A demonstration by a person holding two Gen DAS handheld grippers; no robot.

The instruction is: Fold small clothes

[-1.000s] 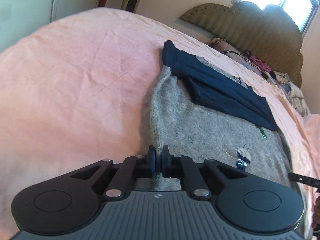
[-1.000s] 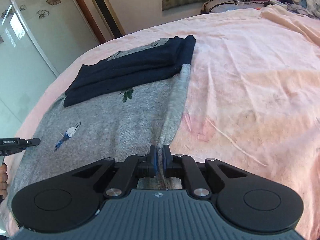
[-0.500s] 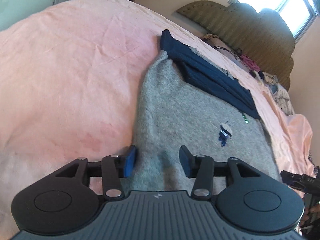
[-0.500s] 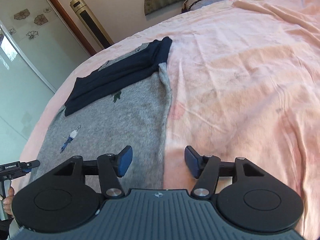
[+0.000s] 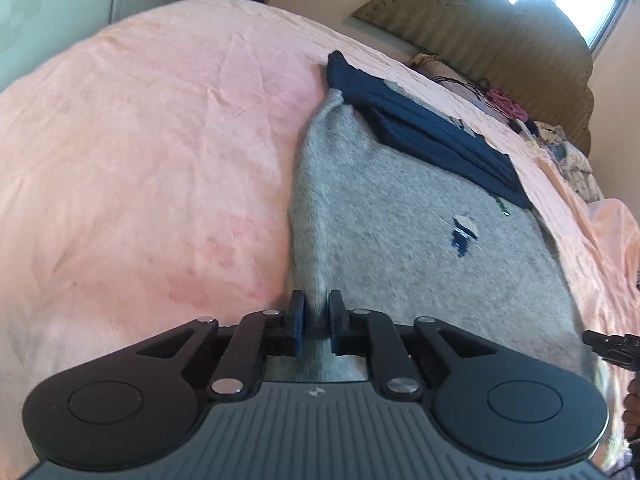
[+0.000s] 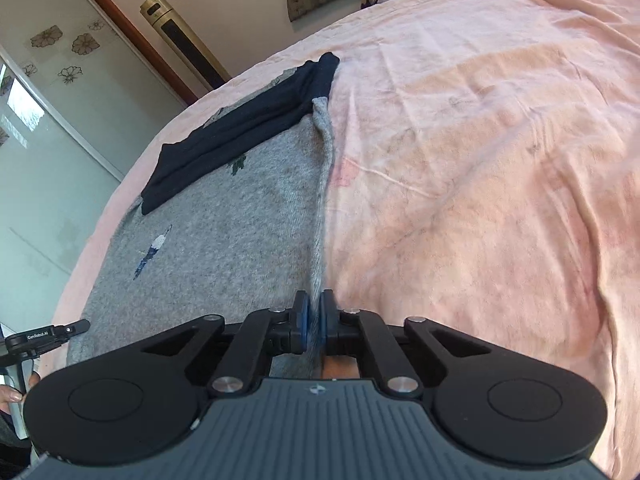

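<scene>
A small grey knit sweater [image 5: 420,248] with navy sleeves folded across its far end [image 5: 432,140] lies flat on a pink bed. My left gripper [image 5: 317,316] is shut on the sweater's near hem at its left edge. In the right wrist view the same sweater [image 6: 224,236] lies left of centre, and my right gripper [image 6: 313,318] is shut on the near hem at its right edge. A small bird motif [image 6: 154,250] shows on the grey front. The other gripper's tip shows at each view's side edge [image 5: 612,348].
The pink bedsheet [image 6: 480,160] spreads wide around the sweater. An olive headboard [image 5: 500,36] and a pile of clothes [image 5: 560,152] are at the far end. A gold tower fan [image 6: 180,40] and a glass wardrobe door [image 6: 48,128] stand beside the bed.
Both grippers were shut a second ago, opened half a second ago, and have now closed again on the sweater's near hem, pinching up its two edges.
</scene>
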